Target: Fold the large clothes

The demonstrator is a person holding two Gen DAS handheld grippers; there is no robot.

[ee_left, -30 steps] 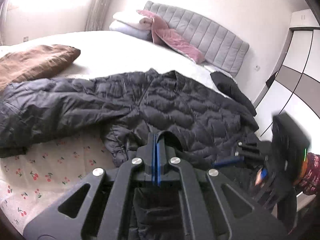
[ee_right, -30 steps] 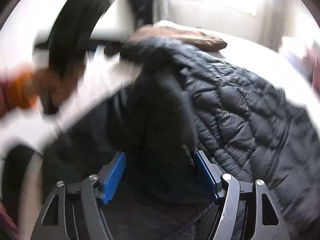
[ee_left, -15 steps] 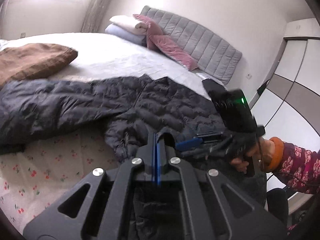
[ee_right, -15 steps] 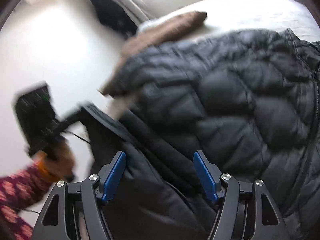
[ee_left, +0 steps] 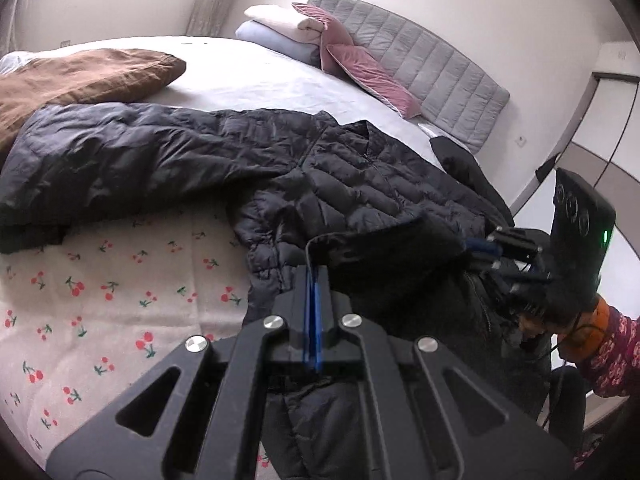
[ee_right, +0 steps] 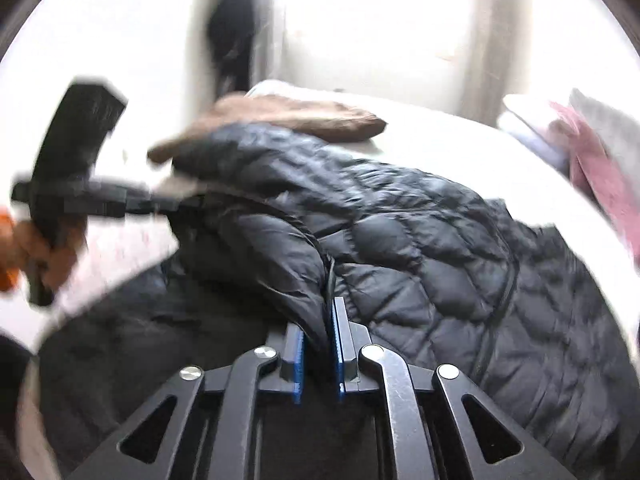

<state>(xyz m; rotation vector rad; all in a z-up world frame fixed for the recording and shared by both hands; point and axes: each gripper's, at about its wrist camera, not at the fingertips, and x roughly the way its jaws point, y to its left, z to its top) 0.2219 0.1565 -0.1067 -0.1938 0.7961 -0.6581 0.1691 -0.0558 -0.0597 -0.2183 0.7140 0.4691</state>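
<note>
A black quilted jacket (ee_left: pixel 360 168) lies spread across the bed, one sleeve stretched to the left. My left gripper (ee_left: pixel 314 276) is shut on the jacket's near hem, and a thin edge of fabric runs out of its blue pads. In the right wrist view the left gripper (ee_right: pixel 184 200) appears blurred at the left, reaching into the jacket (ee_right: pixel 420 232). My right gripper (ee_right: pixel 320 332) is closing its jaws on a raised fold of the hem, with fabric pinched between the blue pads. The left wrist view shows the right gripper (ee_left: pixel 480 246) at the right, holding that fold up.
The jacket rests on a cherry-print sheet (ee_left: pixel 120 280). A brown cushion (ee_left: pixel 80 76) lies at the far left. Stacked pillows (ee_left: pixel 280 28) and a pink pillow (ee_left: pixel 360 68) lean on the grey headboard (ee_left: pixel 420 64). A patterned sleeve (ee_left: pixel 612 352) and wardrobe doors (ee_left: pixel 592 160) are at the right.
The right gripper's jaws went from wide apart to nearly together on a fold of the jacket hem. The left gripper stayed shut and sank a little.
</note>
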